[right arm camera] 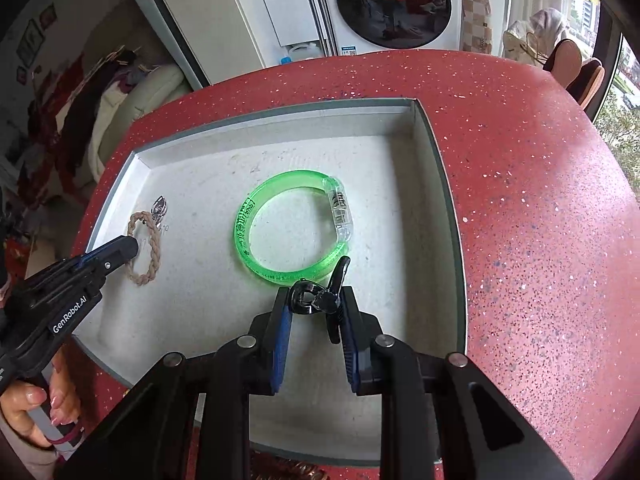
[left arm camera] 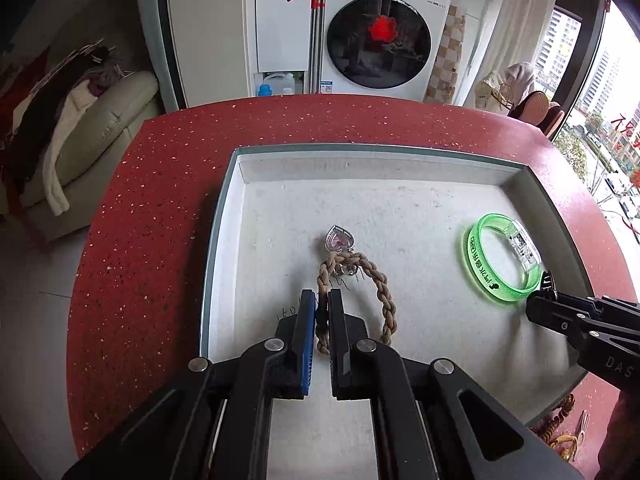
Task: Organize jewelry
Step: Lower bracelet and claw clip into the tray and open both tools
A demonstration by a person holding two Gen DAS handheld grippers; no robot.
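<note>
A shallow white tray lies on the red speckled table. In it lie a braided rope bracelet with a heart pendant and a green translucent bangle. My left gripper is shut on the rope bracelet's left side, low over the tray floor. My right gripper is shut on a black hair clip, just near of the green bangle.
A washing machine and a mop stand beyond the table. A sofa with clothes is at the left. More jewelry lies on the table near the tray's near right corner. A window is on the right.
</note>
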